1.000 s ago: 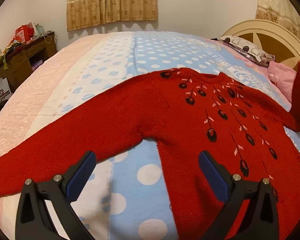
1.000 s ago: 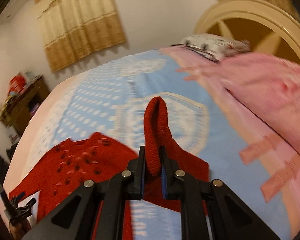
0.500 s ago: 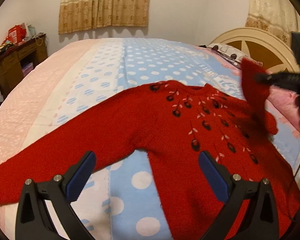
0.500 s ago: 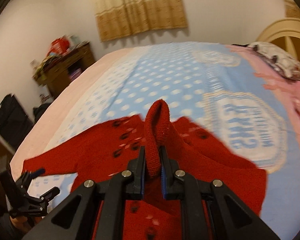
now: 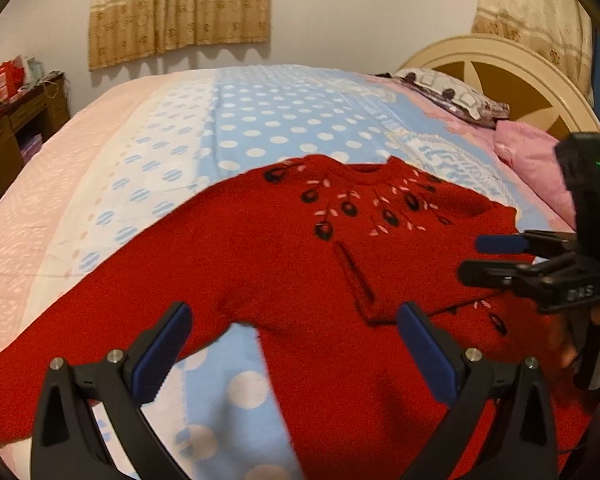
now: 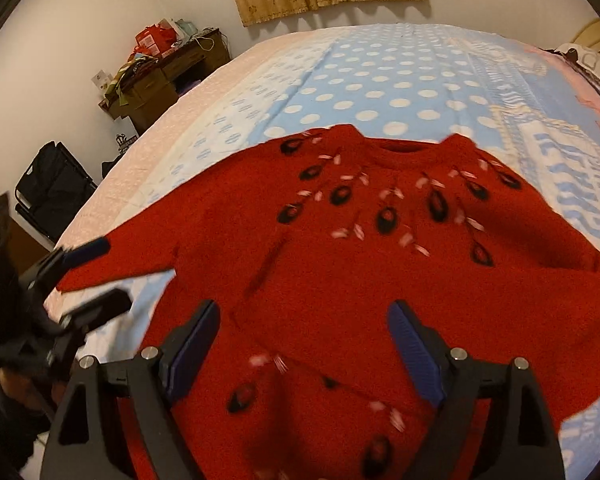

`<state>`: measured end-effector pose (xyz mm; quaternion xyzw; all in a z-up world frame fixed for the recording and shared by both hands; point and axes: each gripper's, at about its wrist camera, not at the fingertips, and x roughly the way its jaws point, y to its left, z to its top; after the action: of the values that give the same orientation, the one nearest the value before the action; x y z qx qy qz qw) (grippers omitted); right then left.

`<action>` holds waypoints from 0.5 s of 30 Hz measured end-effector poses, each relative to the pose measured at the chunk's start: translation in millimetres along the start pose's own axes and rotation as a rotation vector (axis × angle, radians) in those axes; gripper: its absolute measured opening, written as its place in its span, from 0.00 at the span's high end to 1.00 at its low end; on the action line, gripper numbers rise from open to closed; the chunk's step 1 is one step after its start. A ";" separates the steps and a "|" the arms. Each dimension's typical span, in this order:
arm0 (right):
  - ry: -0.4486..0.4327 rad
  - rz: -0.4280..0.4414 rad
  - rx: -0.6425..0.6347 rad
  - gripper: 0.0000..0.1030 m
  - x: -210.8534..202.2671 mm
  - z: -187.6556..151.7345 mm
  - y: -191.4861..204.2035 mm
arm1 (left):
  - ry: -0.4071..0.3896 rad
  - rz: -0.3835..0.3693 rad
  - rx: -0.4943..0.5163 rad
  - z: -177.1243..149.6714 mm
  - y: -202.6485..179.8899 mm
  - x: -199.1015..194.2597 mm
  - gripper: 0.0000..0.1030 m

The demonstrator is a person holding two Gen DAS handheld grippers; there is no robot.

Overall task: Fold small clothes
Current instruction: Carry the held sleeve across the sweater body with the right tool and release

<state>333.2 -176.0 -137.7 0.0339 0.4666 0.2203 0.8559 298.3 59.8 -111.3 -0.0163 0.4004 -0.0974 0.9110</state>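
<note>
A red knitted sweater with black and pink flower marks lies flat on the bed; it also shows in the right wrist view. Its right sleeve is folded across the chest. Its left sleeve stretches out flat to the left. My left gripper is open and empty, just above the sweater's lower left part. My right gripper is open and empty over the folded sleeve, and it shows in the left wrist view at the right.
The bed has a blue polka-dot and pink cover. A cream headboard and pillows are at the right. A cluttered wooden desk and a black bag stand left of the bed.
My right gripper carried the right sleeve across the sweater's chest, opened and let it go. The sleeve now lies folded on the body. My left gripper stayed open.
</note>
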 end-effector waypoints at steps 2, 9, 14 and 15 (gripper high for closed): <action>-0.016 -0.027 0.022 0.16 -14.6 -7.2 -12.9 | 0.016 -0.018 0.002 4.3 -8.0 7.9 0.00; -0.043 -0.094 0.098 0.16 -52.7 -39.5 -48.7 | 0.092 -0.075 0.076 19.2 -50.5 48.8 0.06; -0.038 -0.075 0.127 0.16 -68.1 -64.9 -62.9 | 0.167 -0.053 0.137 22.6 -68.2 89.0 0.35; -0.039 -0.081 0.129 0.16 -70.9 -68.5 -65.3 | 0.197 -0.056 0.124 23.0 -67.6 100.3 0.45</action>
<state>266.9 -273.9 -137.8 0.0746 0.4642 0.1543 0.8690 370.3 -26.7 -161.3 0.0385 0.4806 -0.1483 0.8634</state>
